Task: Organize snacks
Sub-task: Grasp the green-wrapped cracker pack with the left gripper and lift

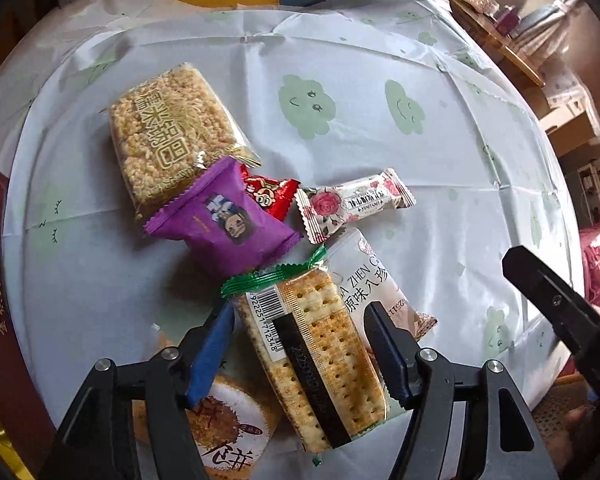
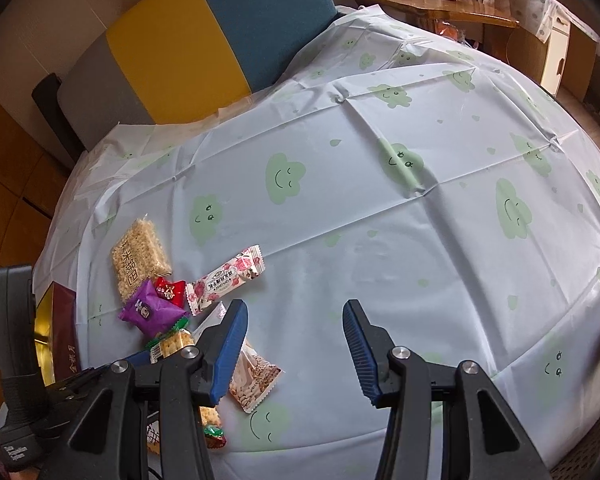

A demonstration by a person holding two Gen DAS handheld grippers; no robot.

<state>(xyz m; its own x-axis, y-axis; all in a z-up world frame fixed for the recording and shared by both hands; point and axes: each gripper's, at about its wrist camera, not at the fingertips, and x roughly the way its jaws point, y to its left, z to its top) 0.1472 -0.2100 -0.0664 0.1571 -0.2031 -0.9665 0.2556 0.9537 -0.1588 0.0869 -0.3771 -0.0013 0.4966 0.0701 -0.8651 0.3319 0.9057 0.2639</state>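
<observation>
A pile of snacks lies on the table. My left gripper (image 1: 302, 336) is open, its jaws on either side of a cracker pack (image 1: 320, 356) with a green wrapper end; contact is unclear. Around it lie a purple packet (image 1: 224, 220), a rice-crisp bar (image 1: 164, 136), a small red candy (image 1: 268, 196), a rose-print bar (image 1: 352, 204), a white Ba Zhen pack (image 1: 372, 280) and a round-print pack (image 1: 232, 436). My right gripper (image 2: 294, 344) is open and empty above bare cloth, right of the same pile (image 2: 160, 300).
The table wears a pale cloth with green cloud faces (image 2: 380, 200). A maroon box (image 1: 4, 320) stands at the left edge and shows in the right wrist view too (image 2: 60, 332). A yellow and blue chair (image 2: 220, 28) stands behind; wooden shelves (image 2: 432, 4) at the back right.
</observation>
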